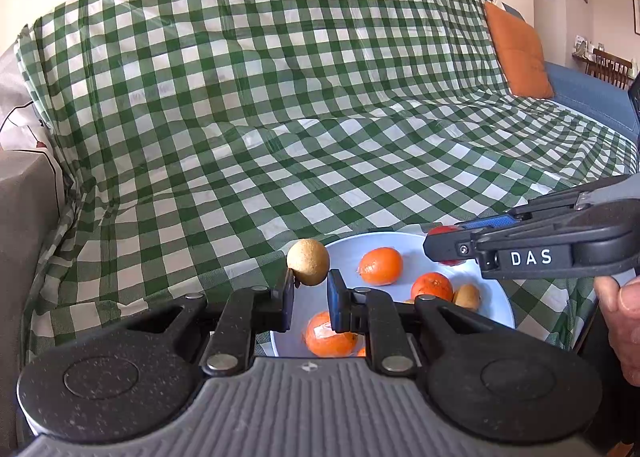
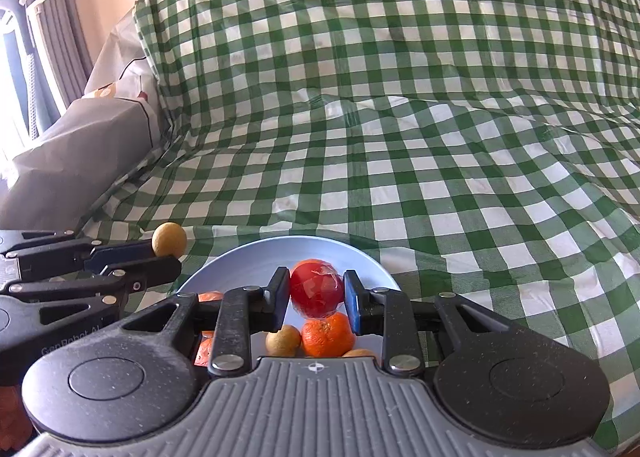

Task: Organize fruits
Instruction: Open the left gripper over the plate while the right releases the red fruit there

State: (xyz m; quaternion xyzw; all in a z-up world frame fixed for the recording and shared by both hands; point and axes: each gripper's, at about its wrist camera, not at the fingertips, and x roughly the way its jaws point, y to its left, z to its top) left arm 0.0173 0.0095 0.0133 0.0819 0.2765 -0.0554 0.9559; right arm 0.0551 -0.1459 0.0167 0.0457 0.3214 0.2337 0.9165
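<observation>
Holding one fruit apiece, both grippers hang above the pale blue plate (image 2: 372, 261) that lies on a green-checked cloth (image 2: 400, 137) draped over a sofa.

Nearest in the right wrist view, the right gripper (image 2: 317, 291) is clamped on a red fruit in clear wrap (image 2: 317, 289), squeezed at its widest part so the round skin cannot slip. Just below it, at 6 o'clock, a mandarin (image 2: 327, 333) and a small tan fruit (image 2: 283, 340) rest in the plate.

In the left wrist view, the left gripper (image 1: 310, 283) pinches a tan round fruit (image 1: 308, 261) only at its lower edge; the fingers look fairly close together, and most of the fruit sits beyond the tips at 12 o'clock. That shallow hold looks less secure. Beyond and toward 3 o'clock lie more mandarins (image 1: 380, 266) in the plate, with the person's bare hand (image 1: 620, 321) at the frame edge.

Farther off at 1 o'clock, an orange cushion (image 1: 518, 53) leans on the sofa back. Lifting unlike fruits out at once suggests sorting by kind.
</observation>
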